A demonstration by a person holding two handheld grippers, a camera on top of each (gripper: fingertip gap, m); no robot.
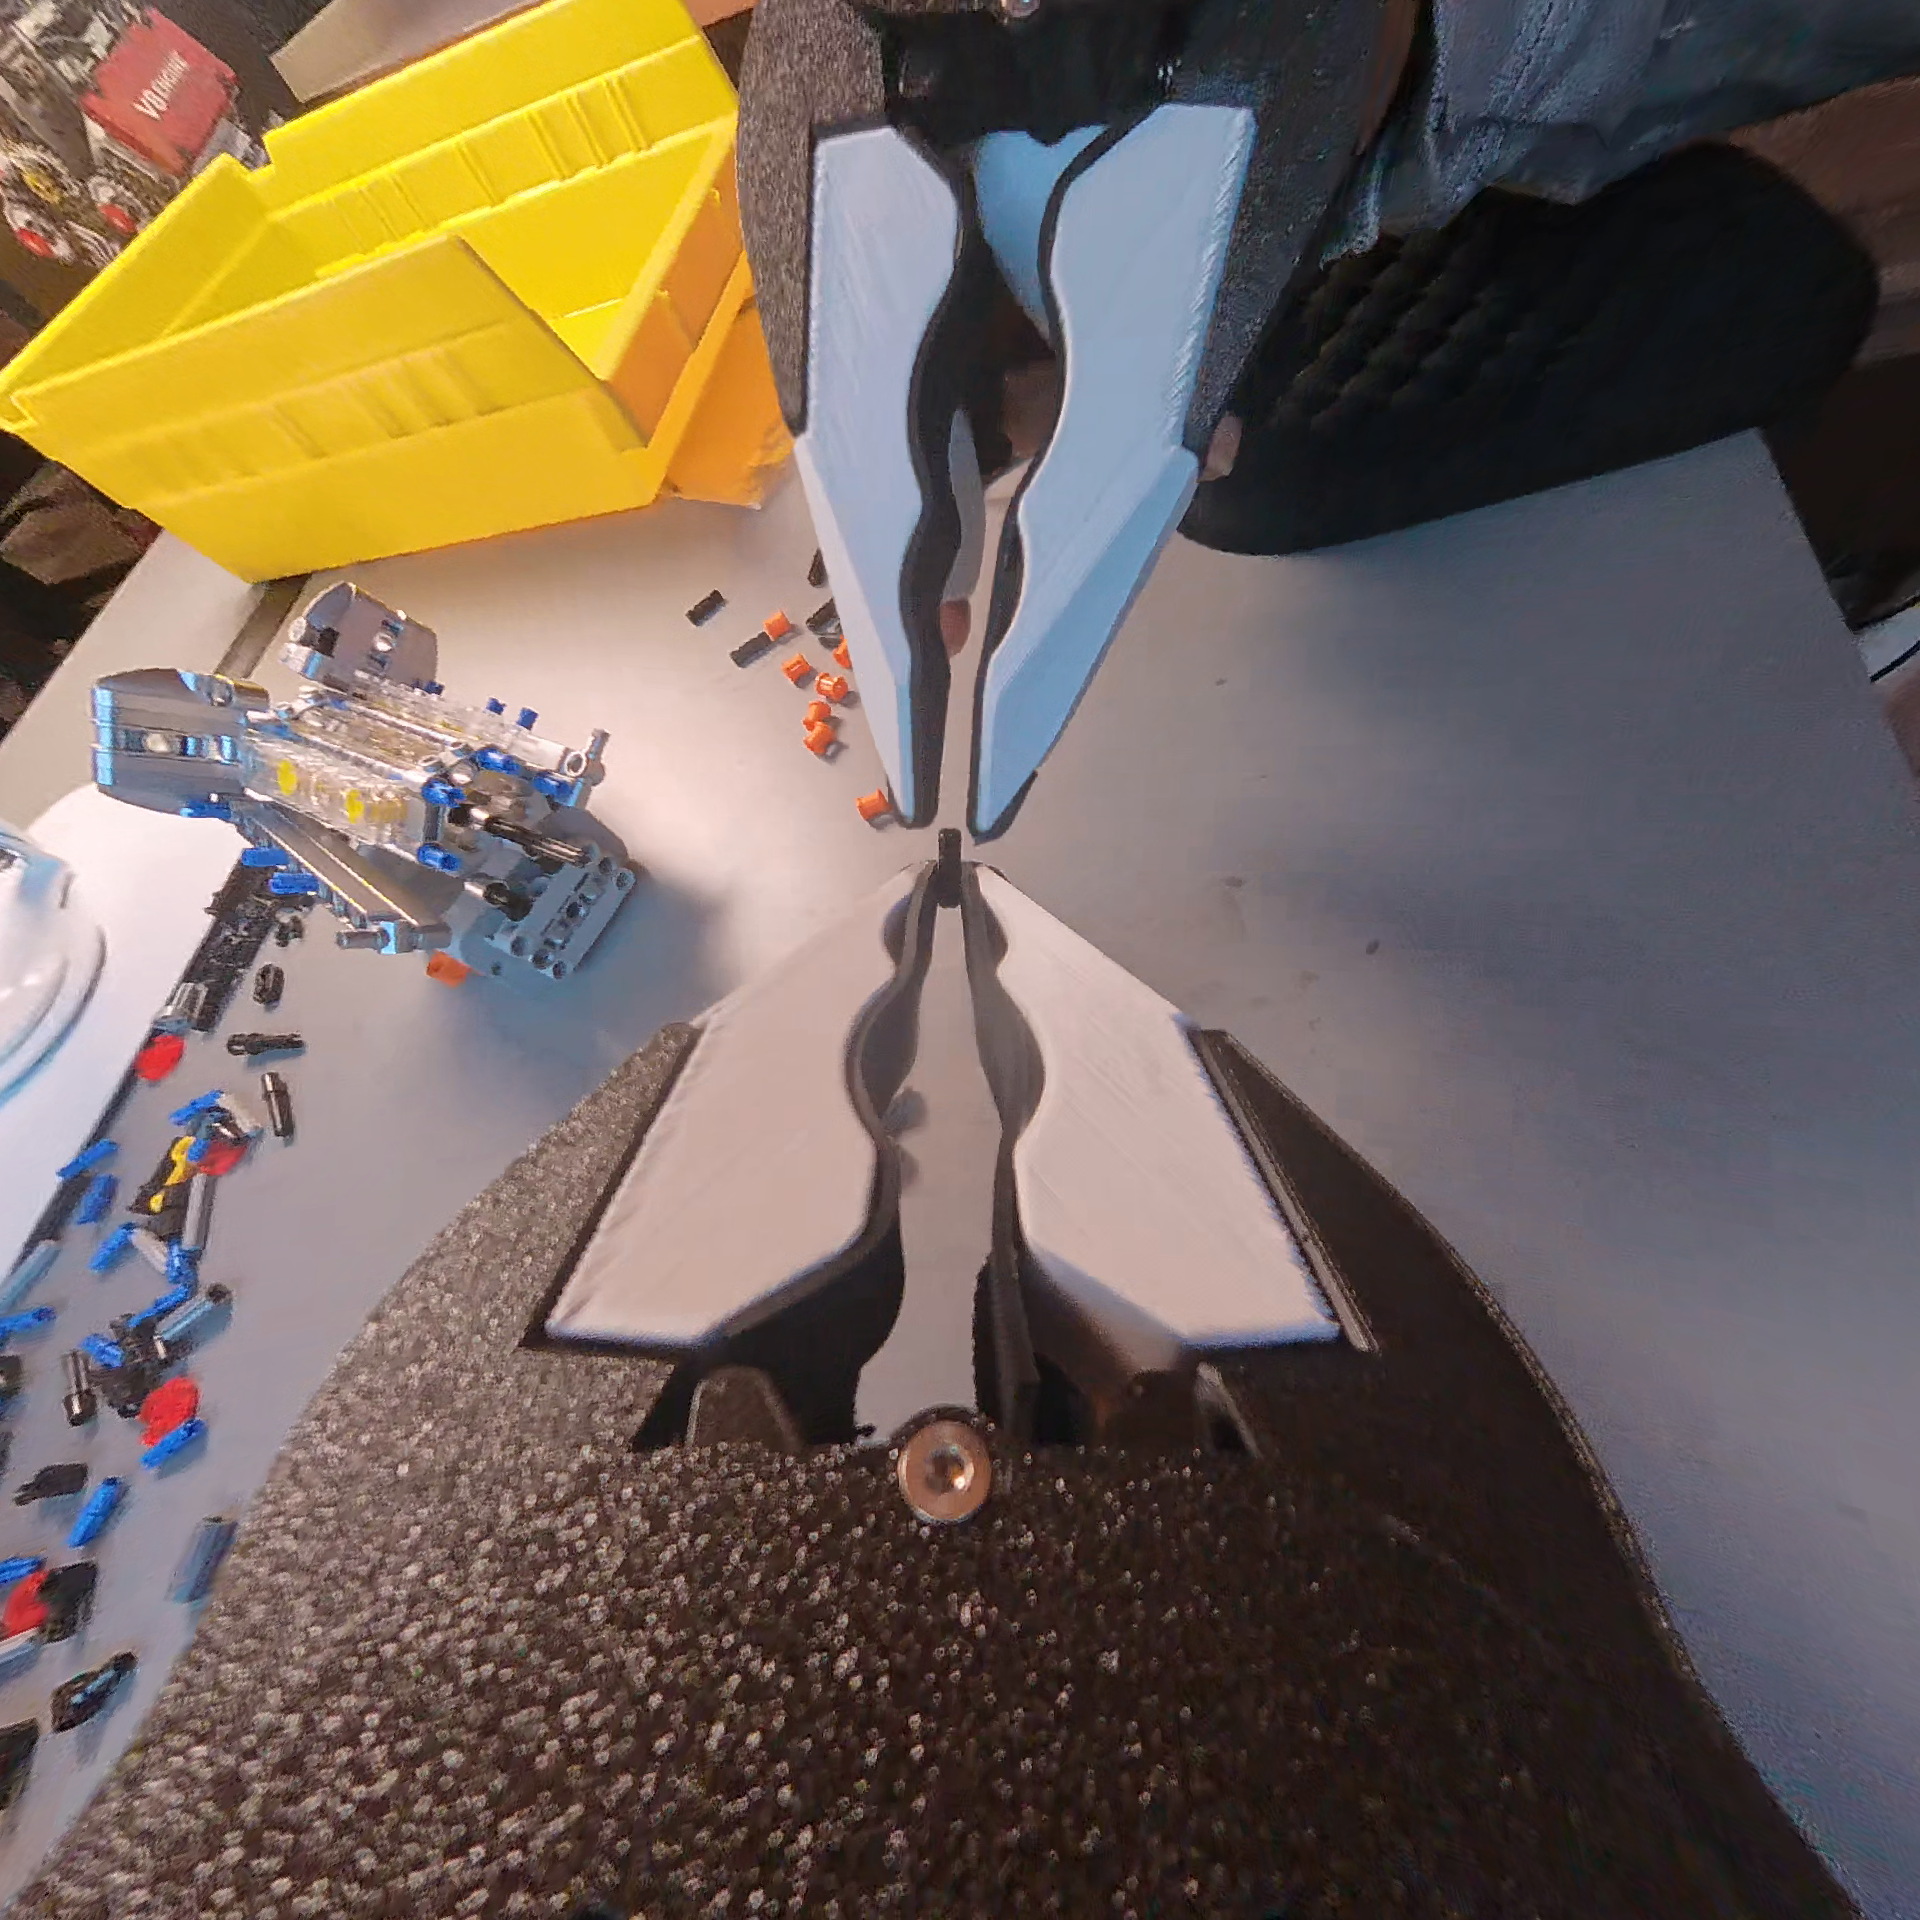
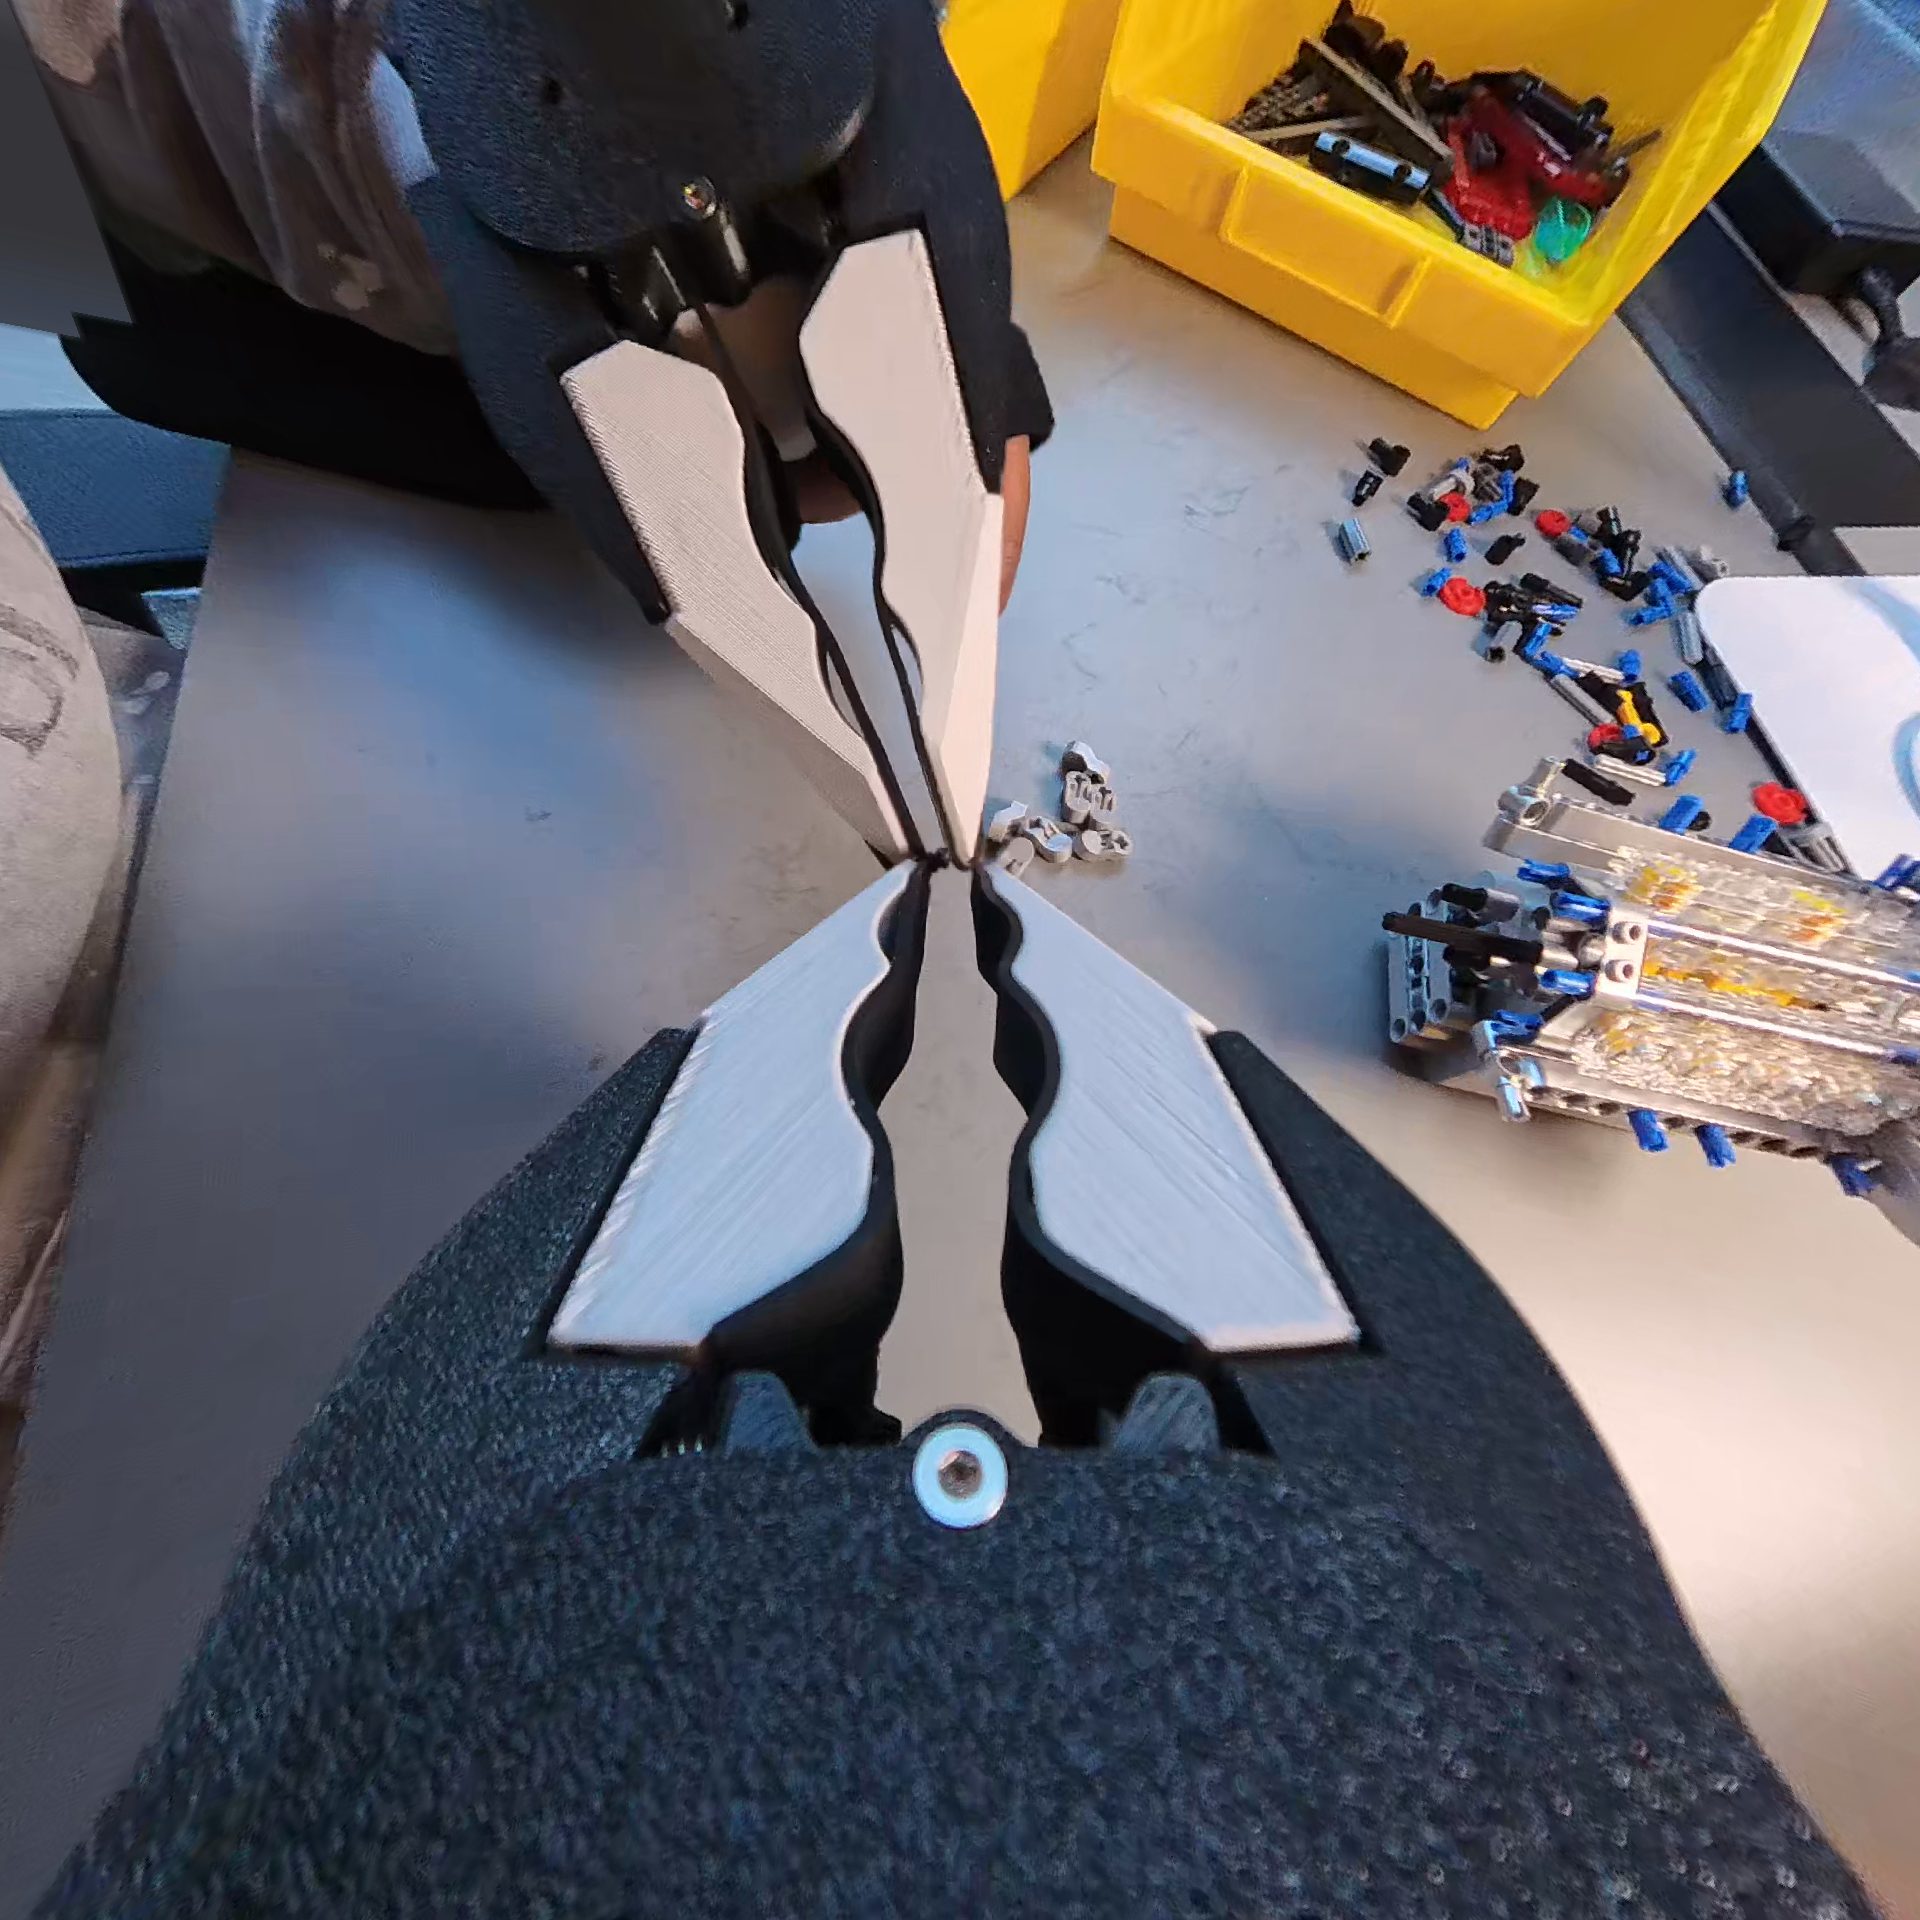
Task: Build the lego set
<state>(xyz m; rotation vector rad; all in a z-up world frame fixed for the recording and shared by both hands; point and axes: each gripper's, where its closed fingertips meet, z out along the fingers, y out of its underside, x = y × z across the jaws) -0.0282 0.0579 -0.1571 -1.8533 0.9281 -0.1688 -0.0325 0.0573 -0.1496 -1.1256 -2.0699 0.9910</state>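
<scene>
Right now your two grippers meet tip to tip over the grey worktop (image 1: 1455, 831), its matte surface scuffed with small dark marks. Your left gripper (image 1: 948, 878) has its white ribbed fingers, lined with wavy black rubber, pinched on a small black pin (image 1: 947, 847) that stands upright out of the tips. Your right gripper (image 1: 943, 816) comes down from above in the left wrist view, its fingers nearly together with a narrow slit between them, the tips just at the top of the pin; in the right wrist view the contact spot is too dark and small to show whether this gripper grips the pin. Both gripper bodies are coarse, grainy black plastic with a bright metal screw in the middle. Beside the tips lies a scatter of small orange bushes (image 1: 821, 691) and a few short black connectors (image 1: 748, 649). A cluster of pale grey angular connectors (image 2: 1070, 816) lies just right of the tips in the right wrist view. Farther off sits a partly built brick model (image 1: 416, 821) of grey beams, clear panels and blue pins, with loose blue, black and red parts (image 1: 156, 1247) strewn near it. Glossy yellow plastic bins (image 1: 395, 301) stand at the back; one holds mixed dark and red pieces (image 2: 1455, 135).
</scene>
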